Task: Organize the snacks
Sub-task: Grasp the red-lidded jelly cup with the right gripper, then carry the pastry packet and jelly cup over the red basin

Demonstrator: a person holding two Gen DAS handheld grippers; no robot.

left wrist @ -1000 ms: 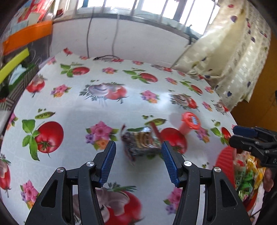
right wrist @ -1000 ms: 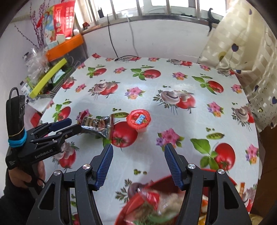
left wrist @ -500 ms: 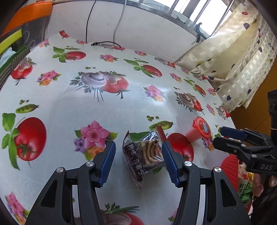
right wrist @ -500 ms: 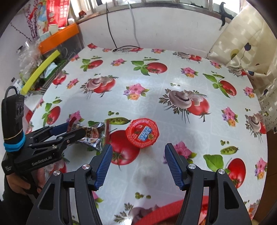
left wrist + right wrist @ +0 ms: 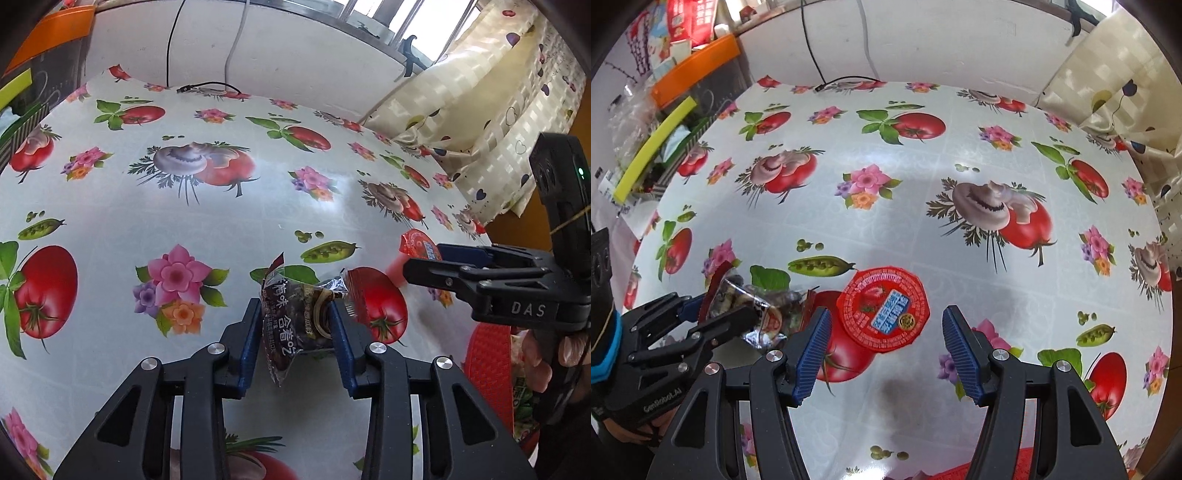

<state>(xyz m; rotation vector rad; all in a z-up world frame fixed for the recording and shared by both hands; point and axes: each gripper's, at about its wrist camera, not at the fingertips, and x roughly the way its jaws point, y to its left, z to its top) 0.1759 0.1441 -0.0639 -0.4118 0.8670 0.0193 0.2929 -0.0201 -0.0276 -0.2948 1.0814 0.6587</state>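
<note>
My left gripper (image 5: pixel 295 321) is shut on a dark foil snack packet (image 5: pixel 295 317) with white Chinese print, low over the flowered tablecloth (image 5: pixel 221 214). In the right wrist view the same packet (image 5: pixel 757 306) sits between the left gripper's fingers (image 5: pixel 716 321) at the left. My right gripper (image 5: pixel 884 332) is open, its blue pads on either side of a red-lidded jelly cup (image 5: pixel 884 314) that stands on the table. The cup's lid (image 5: pixel 419 245) shows partly behind the right gripper (image 5: pixel 443 264) in the left wrist view.
A red basket (image 5: pixel 487 365) with several snack packs is at the right edge; its rim (image 5: pixel 997 469) shows at the bottom of the right wrist view. Shelves with clutter (image 5: pixel 661 129) stand at the left, a curtain (image 5: pixel 480 110) at the right, a cable (image 5: pixel 846 81) at the back.
My left gripper moved forward around the packet and closed on it. My right gripper moved forward away from the basket and now straddles the jelly cup.
</note>
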